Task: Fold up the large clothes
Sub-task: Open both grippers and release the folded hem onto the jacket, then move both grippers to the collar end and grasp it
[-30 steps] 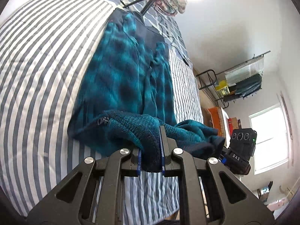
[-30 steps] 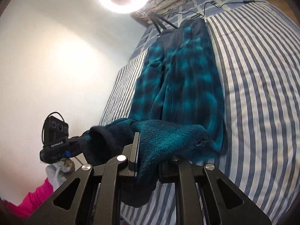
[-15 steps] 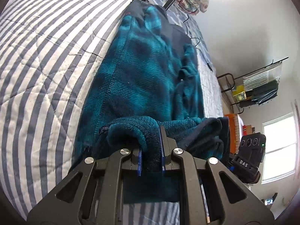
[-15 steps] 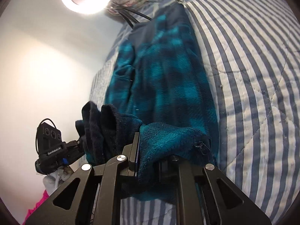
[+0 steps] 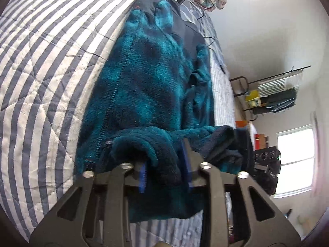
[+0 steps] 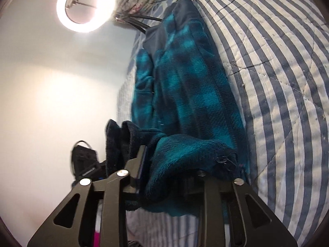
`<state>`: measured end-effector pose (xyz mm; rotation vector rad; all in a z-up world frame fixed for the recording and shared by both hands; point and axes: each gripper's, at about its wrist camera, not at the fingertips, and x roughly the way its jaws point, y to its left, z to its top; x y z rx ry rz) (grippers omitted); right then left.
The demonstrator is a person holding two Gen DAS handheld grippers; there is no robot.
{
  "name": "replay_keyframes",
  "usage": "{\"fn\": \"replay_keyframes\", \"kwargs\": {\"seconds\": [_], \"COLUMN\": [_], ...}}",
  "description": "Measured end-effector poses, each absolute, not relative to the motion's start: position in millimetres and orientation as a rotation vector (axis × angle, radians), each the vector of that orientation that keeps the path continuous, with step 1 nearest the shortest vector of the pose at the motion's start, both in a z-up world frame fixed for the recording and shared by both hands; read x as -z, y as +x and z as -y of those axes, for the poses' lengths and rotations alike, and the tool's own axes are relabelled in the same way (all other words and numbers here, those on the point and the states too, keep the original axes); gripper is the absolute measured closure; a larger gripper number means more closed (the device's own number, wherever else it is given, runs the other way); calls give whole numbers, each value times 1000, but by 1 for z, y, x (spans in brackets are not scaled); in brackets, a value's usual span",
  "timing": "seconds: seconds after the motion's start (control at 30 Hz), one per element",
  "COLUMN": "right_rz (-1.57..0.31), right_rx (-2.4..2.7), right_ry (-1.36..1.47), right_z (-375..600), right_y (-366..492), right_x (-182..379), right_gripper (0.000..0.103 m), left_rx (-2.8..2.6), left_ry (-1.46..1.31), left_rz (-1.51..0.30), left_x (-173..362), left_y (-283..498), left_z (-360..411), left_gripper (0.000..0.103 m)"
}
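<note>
A teal and navy plaid fleece jacket lies lengthwise on the striped quilt. Its near hem is folded up over the body. My left gripper has that folded hem between its jaws, which are opening, and the blue pads stand apart from the roll of fleece. In the right wrist view the same jacket runs up the quilt. My right gripper is opening too. The hem drapes loosely between and over its fingers and hides the right finger's tip.
Each view shows the other gripper at the hem's far end: the right one, the left one. A lit ring light on a tripod stands past the jacket's collar. A wire rack and a window are beside the bed.
Both grippers carried the hem forward and down over the jacket body, close to the bed. Their jaws, clamped on the fleece before, now stand wider and the fabric sags between them.
</note>
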<state>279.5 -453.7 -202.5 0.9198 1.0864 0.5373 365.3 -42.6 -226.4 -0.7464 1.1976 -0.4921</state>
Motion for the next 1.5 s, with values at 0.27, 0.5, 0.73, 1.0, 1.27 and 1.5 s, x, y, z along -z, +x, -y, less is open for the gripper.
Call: {"fn": "replay_keyframes", "kwargs": {"seconds": [0.27,0.5,0.73,1.0,1.27,1.5], "right_rz": [-983,-899,-933,-963,-1049,-908], "right_rx": [-585,-616,-712,-641,-528,-555], "right_ry": [1064,573,184,28,12,166], "right_z": [483,447,369,345,355,392], "right_y": [261,234,219,256,293,271], "right_x": [176,120,132,159,206,162], "right_gripper": [28,67,80,80,85,85], "left_rx": [521,543,609,454,413,395], "left_ry": [-811,-538,-286,-200,-271,-186], "left_rz": [-1142,-1069,-1090,-1037,-1056,-977], "left_x": [198,170,183,209,244,212], "left_y": [366,337,315,370,396,364], "left_z": [24,22,62,87,70,53], "left_gripper": [35,38,65,65,78,80]}}
